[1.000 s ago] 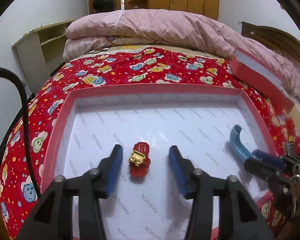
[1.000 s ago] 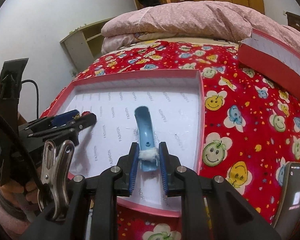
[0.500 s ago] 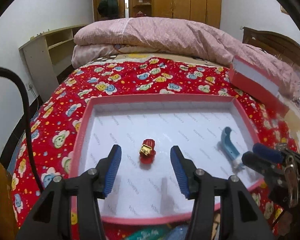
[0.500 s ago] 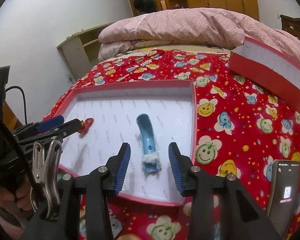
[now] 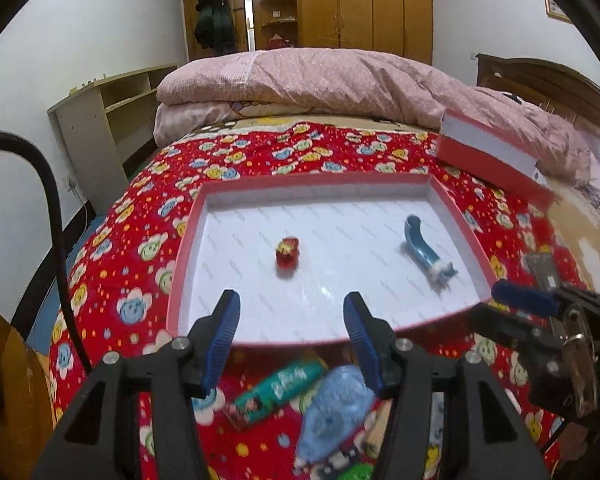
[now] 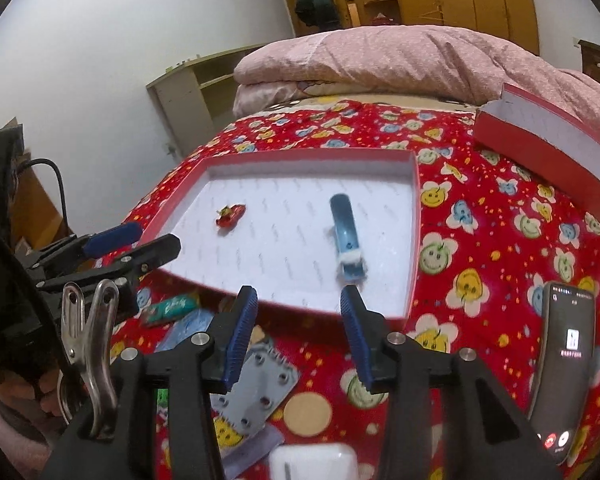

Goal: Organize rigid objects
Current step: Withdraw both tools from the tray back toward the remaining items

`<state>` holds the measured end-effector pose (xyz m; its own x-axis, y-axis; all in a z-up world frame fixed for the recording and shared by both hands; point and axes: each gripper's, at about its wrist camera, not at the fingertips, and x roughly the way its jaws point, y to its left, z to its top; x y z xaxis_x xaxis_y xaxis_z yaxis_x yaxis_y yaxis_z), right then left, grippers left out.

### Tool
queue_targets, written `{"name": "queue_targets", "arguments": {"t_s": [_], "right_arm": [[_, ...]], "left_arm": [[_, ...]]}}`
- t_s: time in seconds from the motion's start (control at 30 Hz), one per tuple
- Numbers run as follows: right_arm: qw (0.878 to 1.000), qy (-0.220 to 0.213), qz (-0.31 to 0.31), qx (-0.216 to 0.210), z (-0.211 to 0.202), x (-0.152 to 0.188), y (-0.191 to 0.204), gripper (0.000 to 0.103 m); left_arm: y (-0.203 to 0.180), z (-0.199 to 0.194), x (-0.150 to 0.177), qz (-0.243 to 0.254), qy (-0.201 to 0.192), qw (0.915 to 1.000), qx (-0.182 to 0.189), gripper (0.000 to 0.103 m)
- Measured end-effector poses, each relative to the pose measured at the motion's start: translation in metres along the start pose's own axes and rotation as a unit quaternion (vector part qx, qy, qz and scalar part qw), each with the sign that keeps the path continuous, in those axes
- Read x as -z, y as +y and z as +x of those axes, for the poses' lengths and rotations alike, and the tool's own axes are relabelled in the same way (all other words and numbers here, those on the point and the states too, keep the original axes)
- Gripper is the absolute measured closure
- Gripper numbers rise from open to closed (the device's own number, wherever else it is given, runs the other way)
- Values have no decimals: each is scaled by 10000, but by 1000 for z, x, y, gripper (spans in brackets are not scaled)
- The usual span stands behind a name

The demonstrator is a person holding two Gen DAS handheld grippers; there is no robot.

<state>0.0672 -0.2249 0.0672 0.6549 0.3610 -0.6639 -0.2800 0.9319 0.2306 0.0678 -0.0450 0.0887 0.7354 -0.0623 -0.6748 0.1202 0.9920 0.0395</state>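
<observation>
A shallow red box lid with white lining [image 5: 188, 224] [image 6: 414, 248] lies on the red bedspread. Inside it are a small red toy [image 5: 287, 253] [image 6: 230, 215] and a curved blue piece with a white end [image 5: 424, 250] [image 6: 346, 236]. My left gripper [image 5: 290, 320] is open and empty, above the lid's near edge. My right gripper [image 6: 298, 316] is open and empty, also at the near edge. Loose items lie below: a green packet [image 5: 280, 390] [image 6: 170, 308], a blue plastic item [image 5: 332, 412], a grey hinge plate [image 6: 256, 392] and a white case [image 6: 314, 460].
A red and white box [image 5: 492, 156] [image 6: 548, 144] lies at the back right by the pink duvet [image 5: 320, 80]. A phone [image 6: 566, 364] lies on the bedspread at the right. A shelf unit [image 5: 100, 120] stands left of the bed.
The right gripper let go of the blue piece in the lid and opened. Both grippers pulled back and up from the lid, bringing the loose items in front into view.
</observation>
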Motion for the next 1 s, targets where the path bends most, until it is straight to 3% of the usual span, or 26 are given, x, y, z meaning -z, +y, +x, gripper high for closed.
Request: {"name": "queue_targets", "arguments": {"t_s": [0.43, 1.0], "right_arm": [[9995, -37, 187, -248, -14, 14, -4, 58], [9997, 3, 128, -196, -32, 22, 16, 58]], "left_arm": [[5, -7, 26, -244, 355, 9990, 86, 46], [21, -26, 54, -323, 539, 9979, 171, 46]]}}
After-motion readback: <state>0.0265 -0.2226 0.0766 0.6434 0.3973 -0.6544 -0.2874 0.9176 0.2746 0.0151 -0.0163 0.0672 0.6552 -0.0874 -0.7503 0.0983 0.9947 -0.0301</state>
